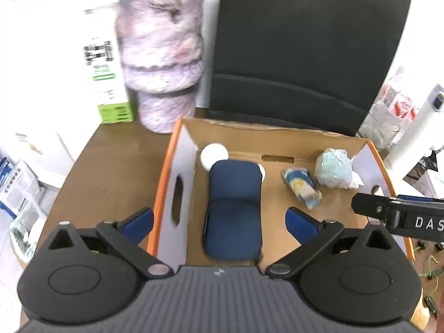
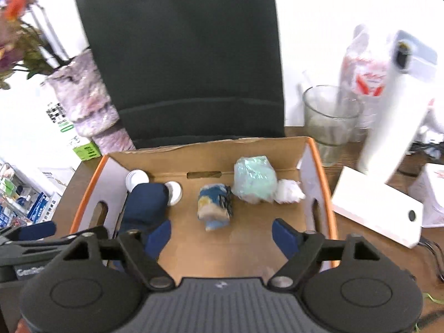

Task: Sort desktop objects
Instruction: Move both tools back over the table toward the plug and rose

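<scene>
Left wrist view: left hand-held gripper [image 1: 219, 220] spread wide, blue pads apart, nothing pinched; it hangs over the near-left part of the cardboard box [image 1: 277, 136] with the orange rim, which sits on the brown bench [image 1: 111, 172]; dark blue case [image 1: 234, 208] lies flat on the box floor between the pads but not touched by them; white round lid [image 1: 213, 152] at the box's far-left corner, just behind the case; blue-and-yellow wrapped packet [image 1: 301, 187] near the middle of the floor; pale green crumpled wrapper [image 1: 333, 169] just right of it, against the far wall, with a white crumpled scrap [image 1: 355, 180] touching its right side; tip of the right hand-held gripper [image 1: 369, 204] enters from the right edge over the box's right side; mottled pink-grey vase [image 1: 163, 63] and white-green carton [image 1: 108, 88] stand behind the box on the left; black chair back [image 1: 305, 50] behind the box.

Right wrist view: right hand-held gripper [image 2: 222, 234] also spread, pads apart and empty, over the near-middle of the box [image 2: 222, 141]; wrapped packet [image 2: 215, 205] lies ahead between the pads' lines, untouched; green wrapper [image 2: 255, 179] and white scrap [image 2: 288, 191] further right by the far wall; dark blue case [image 2: 147, 202] at left with two white lids [image 2: 137, 179] beside its far end; glass tumbler [image 2: 327, 122] and white flat device [image 2: 374, 208] on the bench right of the box.
</scene>
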Tool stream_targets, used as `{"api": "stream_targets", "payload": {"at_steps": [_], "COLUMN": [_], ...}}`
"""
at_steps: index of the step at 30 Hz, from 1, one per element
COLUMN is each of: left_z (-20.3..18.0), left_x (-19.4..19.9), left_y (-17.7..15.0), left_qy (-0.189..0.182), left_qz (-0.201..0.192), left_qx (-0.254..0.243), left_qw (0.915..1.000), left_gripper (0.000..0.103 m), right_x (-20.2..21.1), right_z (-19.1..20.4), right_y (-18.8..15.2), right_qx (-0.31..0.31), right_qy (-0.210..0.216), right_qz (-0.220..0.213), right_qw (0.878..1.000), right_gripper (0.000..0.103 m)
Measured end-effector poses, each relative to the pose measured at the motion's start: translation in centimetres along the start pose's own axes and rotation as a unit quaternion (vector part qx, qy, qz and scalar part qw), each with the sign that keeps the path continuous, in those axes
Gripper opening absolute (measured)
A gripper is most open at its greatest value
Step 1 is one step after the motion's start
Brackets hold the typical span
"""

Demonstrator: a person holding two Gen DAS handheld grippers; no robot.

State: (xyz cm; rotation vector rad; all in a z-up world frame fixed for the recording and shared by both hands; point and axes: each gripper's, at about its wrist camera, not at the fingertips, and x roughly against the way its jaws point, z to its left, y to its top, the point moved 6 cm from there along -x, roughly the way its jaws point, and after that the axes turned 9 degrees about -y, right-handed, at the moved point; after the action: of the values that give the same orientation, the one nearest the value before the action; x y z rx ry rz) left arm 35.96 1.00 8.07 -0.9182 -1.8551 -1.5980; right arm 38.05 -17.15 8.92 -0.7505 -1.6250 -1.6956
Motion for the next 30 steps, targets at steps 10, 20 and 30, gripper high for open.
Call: {"api": "stream_targets", "payload": {"at_steps": [10, 20, 30], "left_z": [0.4, 0.6, -1.6], "left_x": [10.3, 13.9, 19.0], "left_y": [-13.2, -29.8, -36.4], "left_qy": [-0.02, -0.005, -0.004], "left_qz": [-0.111, -0.127, -0.174], "left_qx": [-0.008, -0.031, -0.069], "left_qw": [0.9935, 0.9914, 0.9823], "left_gripper": [0.103, 0.103, 0.103], "right_x": [9.0, 13.7, 19.1], "right_z": [-0.9, -2.4, -1.7], "right_y": [-13.5, -30.5, -40.2], "right_qx": [0.019, 0.003, 0.03], "right_qy": [0.003, -0.004, -0.007], "right_qz": [-0.119, -0.144, -0.184], "right_qw": [0.993, 0.99, 0.982], "right_gripper": [0.085, 0.085, 0.086]}}
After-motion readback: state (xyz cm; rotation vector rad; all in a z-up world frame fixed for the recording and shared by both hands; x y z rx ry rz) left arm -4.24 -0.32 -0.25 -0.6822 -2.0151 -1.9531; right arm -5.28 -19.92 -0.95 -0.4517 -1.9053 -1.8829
